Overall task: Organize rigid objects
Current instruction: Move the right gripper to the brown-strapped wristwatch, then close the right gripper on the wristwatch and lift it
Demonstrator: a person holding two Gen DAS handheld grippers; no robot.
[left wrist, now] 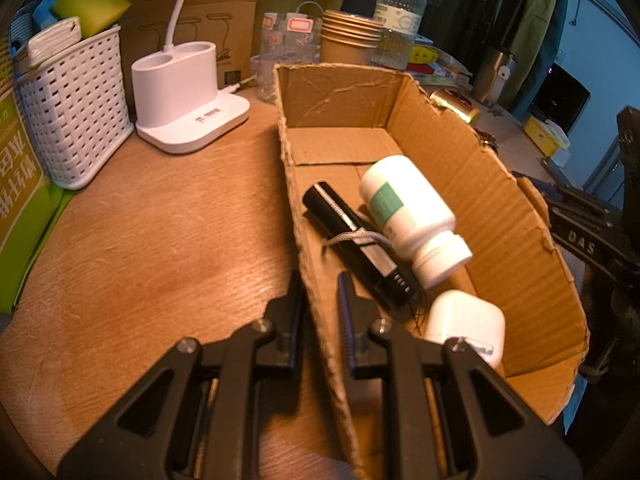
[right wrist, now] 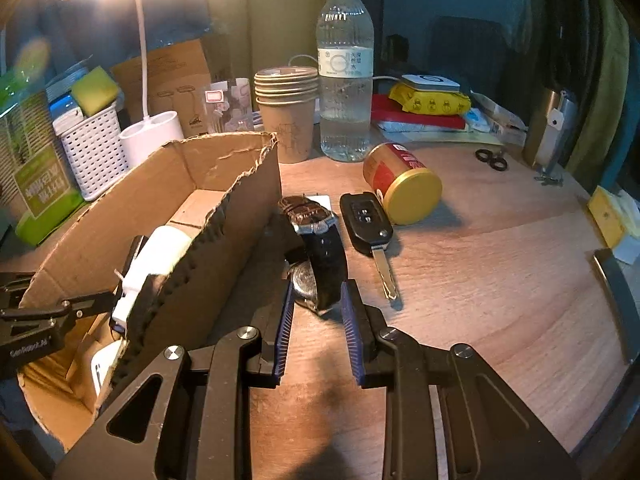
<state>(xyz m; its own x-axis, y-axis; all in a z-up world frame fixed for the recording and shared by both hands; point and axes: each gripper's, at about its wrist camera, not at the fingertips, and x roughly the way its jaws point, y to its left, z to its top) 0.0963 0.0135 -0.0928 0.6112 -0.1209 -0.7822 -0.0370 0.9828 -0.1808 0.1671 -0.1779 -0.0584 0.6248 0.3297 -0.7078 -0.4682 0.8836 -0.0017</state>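
A cardboard box [left wrist: 516,240] lies on the wooden table and holds a white pill bottle [left wrist: 408,216], a black stick-shaped device with a grey cord [left wrist: 352,236] and a white earbud case [left wrist: 464,328]. My left gripper [left wrist: 320,300] is shut on the box's left wall. In the right wrist view the box [right wrist: 240,208] is on the left. My right gripper [right wrist: 316,304] is open, its fingers on either side of a black-strapped wristwatch [right wrist: 320,248] lying beside the box. A black car key [right wrist: 368,224] and a red can with a gold lid [right wrist: 404,184] lie just beyond.
A white desk-lamp base [left wrist: 188,96], a white woven basket [left wrist: 72,104], stacked paper cups [right wrist: 286,112] and a water bottle [right wrist: 344,76] stand at the back. Books and a yellow packet [right wrist: 428,100] lie at the far right. A green carton [left wrist: 20,184] stands at the left.
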